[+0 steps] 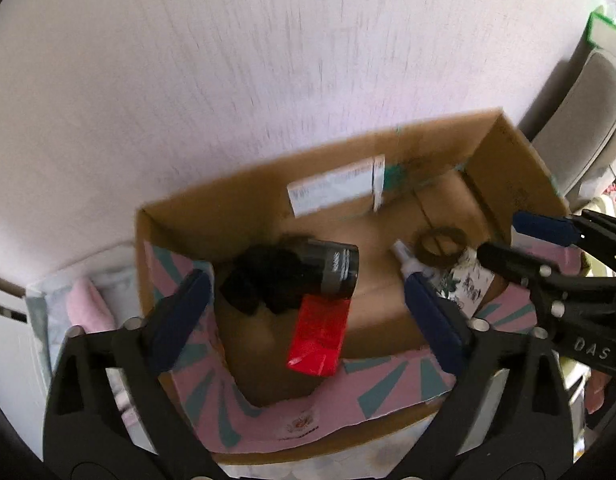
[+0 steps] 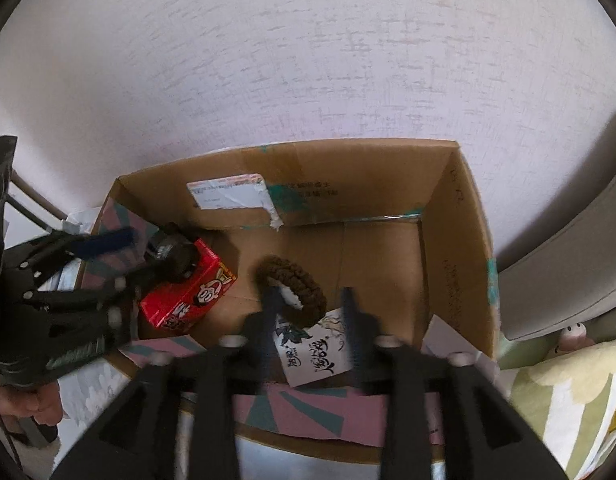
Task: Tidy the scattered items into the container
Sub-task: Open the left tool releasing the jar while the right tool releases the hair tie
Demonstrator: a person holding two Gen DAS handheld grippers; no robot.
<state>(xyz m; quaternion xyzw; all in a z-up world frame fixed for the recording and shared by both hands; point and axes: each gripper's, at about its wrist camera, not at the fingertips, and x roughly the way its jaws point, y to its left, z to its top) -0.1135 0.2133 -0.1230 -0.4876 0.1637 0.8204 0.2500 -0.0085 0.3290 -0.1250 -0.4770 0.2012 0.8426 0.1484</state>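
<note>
An open cardboard box sits on a pale, white-patterned surface, perhaps a bed, and a soft pink item lies just beside the box's left wall.

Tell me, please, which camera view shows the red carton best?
The right wrist view: the red carton lies in the cardboard box with its printed cartoon face visible, sharp. The left wrist view shows only its plain glossy red side, partly under the dark cylinder.

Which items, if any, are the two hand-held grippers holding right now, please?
Nothing. The left hand-held gripper is open above the red carton; the right hand-held gripper is open around the white illustrated tube.
</note>
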